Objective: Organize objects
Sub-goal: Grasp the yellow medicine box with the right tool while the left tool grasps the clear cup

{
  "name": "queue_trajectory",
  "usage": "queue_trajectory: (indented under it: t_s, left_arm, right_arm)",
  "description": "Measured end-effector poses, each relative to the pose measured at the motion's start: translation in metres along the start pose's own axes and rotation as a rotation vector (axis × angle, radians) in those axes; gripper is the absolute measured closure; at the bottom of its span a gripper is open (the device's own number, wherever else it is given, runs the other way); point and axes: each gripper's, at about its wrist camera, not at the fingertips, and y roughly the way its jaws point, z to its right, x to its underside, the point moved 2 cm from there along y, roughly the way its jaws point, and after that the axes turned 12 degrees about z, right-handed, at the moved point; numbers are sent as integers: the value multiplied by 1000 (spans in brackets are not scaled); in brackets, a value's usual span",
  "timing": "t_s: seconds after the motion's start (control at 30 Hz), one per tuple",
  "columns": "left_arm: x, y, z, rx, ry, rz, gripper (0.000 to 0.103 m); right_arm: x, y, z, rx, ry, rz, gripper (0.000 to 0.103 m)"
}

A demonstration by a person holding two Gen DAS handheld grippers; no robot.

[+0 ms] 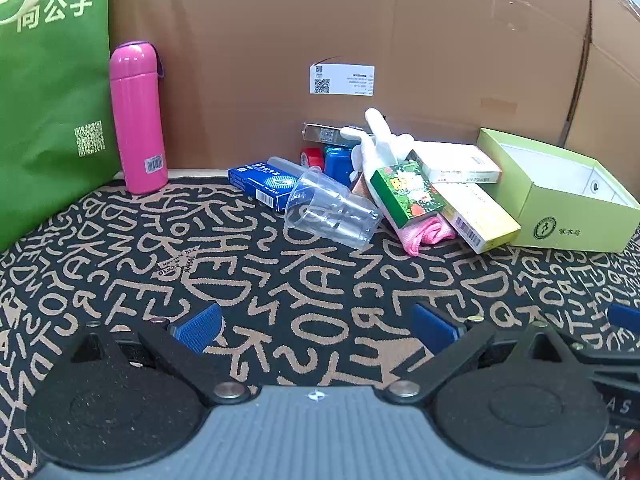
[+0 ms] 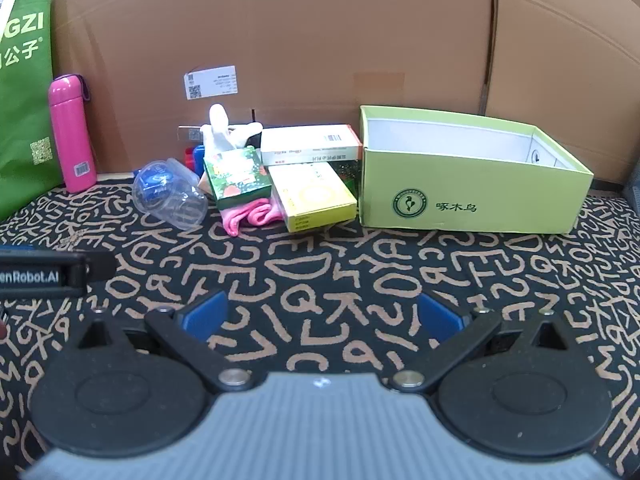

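Observation:
A pile of objects lies by the cardboard wall: a clear plastic cup [image 1: 332, 212] [image 2: 170, 194] on its side, a blue box [image 1: 262, 182], a green carton [image 1: 408, 192] [image 2: 236, 178], a yellow box [image 1: 478, 216] [image 2: 314, 200], a white box [image 1: 460, 168] [image 2: 310, 144], pink cloth [image 1: 426, 234] [image 2: 250, 214] and a white toy [image 1: 378, 138] [image 2: 220, 128]. An open, empty light-green box [image 1: 560, 196] [image 2: 472, 176] stands right of the pile. My left gripper [image 1: 316, 328] is open and empty above the mat, short of the pile. My right gripper [image 2: 322, 318] is open and empty, also short of it.
A pink bottle [image 1: 138, 120] [image 2: 72, 136] stands at the left by a green bag [image 1: 48, 100] [image 2: 22, 100]. A cardboard wall [image 1: 360, 40] [image 2: 320, 40] closes the back. The patterned mat [image 1: 280, 272] [image 2: 340, 272] covers the surface. The left gripper's body [image 2: 44, 274] shows at the right wrist view's left edge.

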Motion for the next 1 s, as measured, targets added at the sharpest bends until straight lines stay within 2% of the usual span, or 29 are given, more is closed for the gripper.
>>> queue_trajectory:
  t_s: [0.17, 0.27, 0.43, 0.7, 0.8, 0.87, 0.9, 0.93, 0.97, 1.0]
  left_arm:
    - [-8, 11, -3, -3, -9, 11, 0]
    - [-16, 23, -6, 9, -36, 9, 0]
    - [-29, 55, -7, -1, -84, -8, 0]
    - [-40, 106, -8, -5, -195, -72, 0]
    - [-41, 122, -8, -17, -203, -96, 0]
    - [-41, 133, -11, -16, -226, -117, 0]
    - [-40, 137, -13, 1, -249, -121, 1]
    - [-39, 140, -15, 20, -267, -126, 10]
    - [-38, 143, -17, 46, -282, -135, 28]
    - [-36, 145, -18, 65, -283, -159, 39]
  right_arm:
    - [2, 8, 2, -13, 7, 13, 0]
    - [-1, 16, 3, -30, 3, 51, 0]
    - [-11, 48, 5, -39, -61, 89, 0]
    - [-12, 103, 7, -66, -112, 89, 0]
    - [-13, 116, 4, -85, -141, 94, 0]
    - [-13, 124, 2, -95, -151, 85, 11]
    - [-13, 128, 2, -106, -147, 76, 30]
    - [-13, 130, 2, -111, -139, 65, 36]
    - [-13, 129, 2, -116, -128, 70, 36]
    - [-13, 126, 3, -120, -115, 82, 36]
